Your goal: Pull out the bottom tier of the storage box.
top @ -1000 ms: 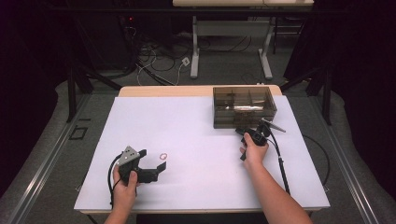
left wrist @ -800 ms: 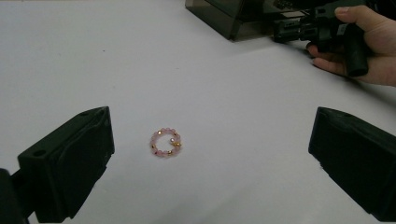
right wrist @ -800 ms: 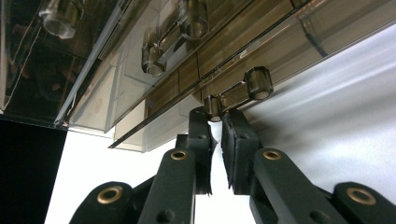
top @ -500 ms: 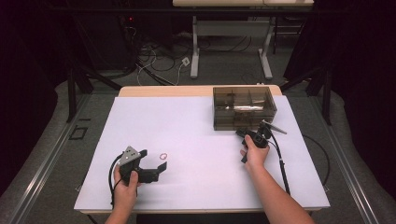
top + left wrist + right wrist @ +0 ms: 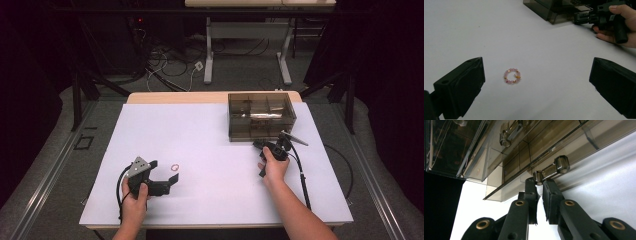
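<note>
A small pink and gold bead bracelet lies flat on the white table, between and just ahead of the wide-apart jaws of my left gripper. From above, the bracelet sits just right of the left gripper, which is open and empty. My right gripper is shut on the clear bar handle of the lower drawer of a smoked see-through box. In the high view the right gripper touches the front of the box.
The white table top spreads wide between the two hands. A second drawer handle sits above the gripped one. Cables trail from the grippers toward the near edge. Beyond the table stand desk legs and floor cables.
</note>
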`<state>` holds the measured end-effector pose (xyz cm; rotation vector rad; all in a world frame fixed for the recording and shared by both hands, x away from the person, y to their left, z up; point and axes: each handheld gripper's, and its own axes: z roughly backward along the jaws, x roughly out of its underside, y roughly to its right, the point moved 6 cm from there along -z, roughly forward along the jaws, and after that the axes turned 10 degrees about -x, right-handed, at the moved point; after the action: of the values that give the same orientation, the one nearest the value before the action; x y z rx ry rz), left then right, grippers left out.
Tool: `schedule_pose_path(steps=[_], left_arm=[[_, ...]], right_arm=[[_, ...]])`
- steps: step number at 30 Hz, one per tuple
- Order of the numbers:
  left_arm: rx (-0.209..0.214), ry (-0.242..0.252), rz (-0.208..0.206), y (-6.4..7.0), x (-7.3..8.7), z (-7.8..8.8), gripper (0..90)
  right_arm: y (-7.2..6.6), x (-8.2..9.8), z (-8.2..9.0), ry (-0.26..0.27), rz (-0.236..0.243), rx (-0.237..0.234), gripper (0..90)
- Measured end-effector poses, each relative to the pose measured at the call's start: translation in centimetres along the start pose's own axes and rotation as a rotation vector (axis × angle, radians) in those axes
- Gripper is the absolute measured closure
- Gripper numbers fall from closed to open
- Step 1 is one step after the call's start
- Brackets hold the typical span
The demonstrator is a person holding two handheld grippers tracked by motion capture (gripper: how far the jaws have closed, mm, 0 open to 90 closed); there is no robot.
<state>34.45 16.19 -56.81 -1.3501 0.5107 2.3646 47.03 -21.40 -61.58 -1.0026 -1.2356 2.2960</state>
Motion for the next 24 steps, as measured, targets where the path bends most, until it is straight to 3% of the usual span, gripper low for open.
schedule_pose_path(steps=[15,24], left_arm=[[-0.002,0.001,-0.001,0.02,0.00,-0.02,0.1],[-0.002,0.001,-0.002,0.01,0.01,-0.02,0.1]], right_arm=[[-0.03,0.46,0.38,0.014,-0.001,-0.012,82.7],[-0.02,0.85,0.85,-0.019,0.000,0.000,82.7]])
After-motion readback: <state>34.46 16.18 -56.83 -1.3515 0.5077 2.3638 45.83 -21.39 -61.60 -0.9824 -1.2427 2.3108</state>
